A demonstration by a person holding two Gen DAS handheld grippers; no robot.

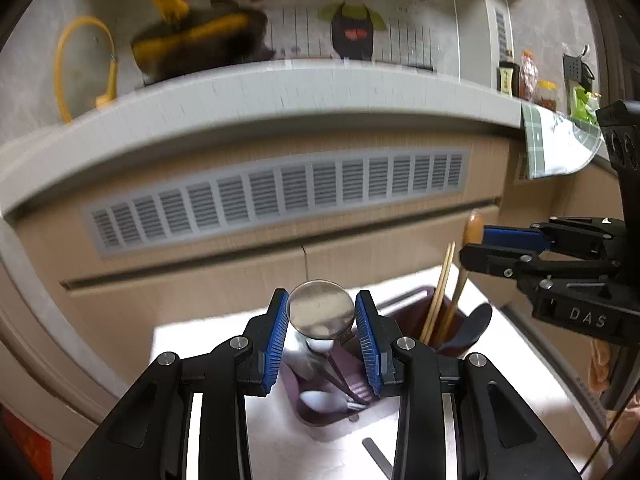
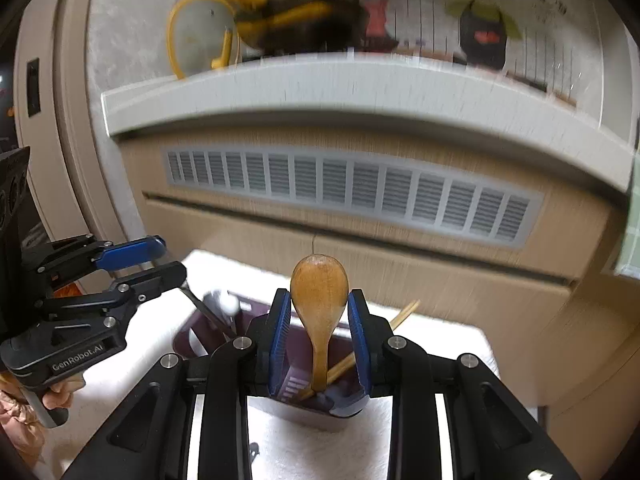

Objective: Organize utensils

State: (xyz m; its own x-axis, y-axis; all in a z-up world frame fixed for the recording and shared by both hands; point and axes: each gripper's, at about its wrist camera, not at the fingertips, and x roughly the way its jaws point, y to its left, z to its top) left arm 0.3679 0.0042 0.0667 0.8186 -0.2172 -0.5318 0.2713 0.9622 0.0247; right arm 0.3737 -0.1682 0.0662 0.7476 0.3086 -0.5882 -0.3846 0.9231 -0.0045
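In the left wrist view my left gripper point(image 1: 321, 322) is shut on a round-bowled metal spoon point(image 1: 321, 309), its blue pads pressing the bowl's edges. The spoon's handle slants down into a dark purple utensil holder point(image 1: 320, 420) that also holds white spoons point(image 1: 324, 402). To the right, chopsticks point(image 1: 440, 292) and a black spoon point(image 1: 476, 320) stand in the holder's other compartment. In the right wrist view my right gripper point(image 2: 319, 320) is shut on a wooden spoon point(image 2: 319, 292), bowl up, above the same holder point(image 2: 188, 340) and its chopsticks point(image 2: 402, 314). My left gripper point(image 2: 160, 262) shows at the left of that view.
The holder stands on a white tabletop point(image 1: 280, 448). Behind it are a wooden cabinet front with a grey vent grille point(image 1: 280, 200) and a grey counter edge point(image 1: 280, 92). Yellow-handled pans point(image 1: 192, 36), bottles point(image 1: 528, 76) and a checked cloth point(image 1: 556, 144) sit on top. A flat metal piece point(image 1: 376, 456) lies on the tabletop.
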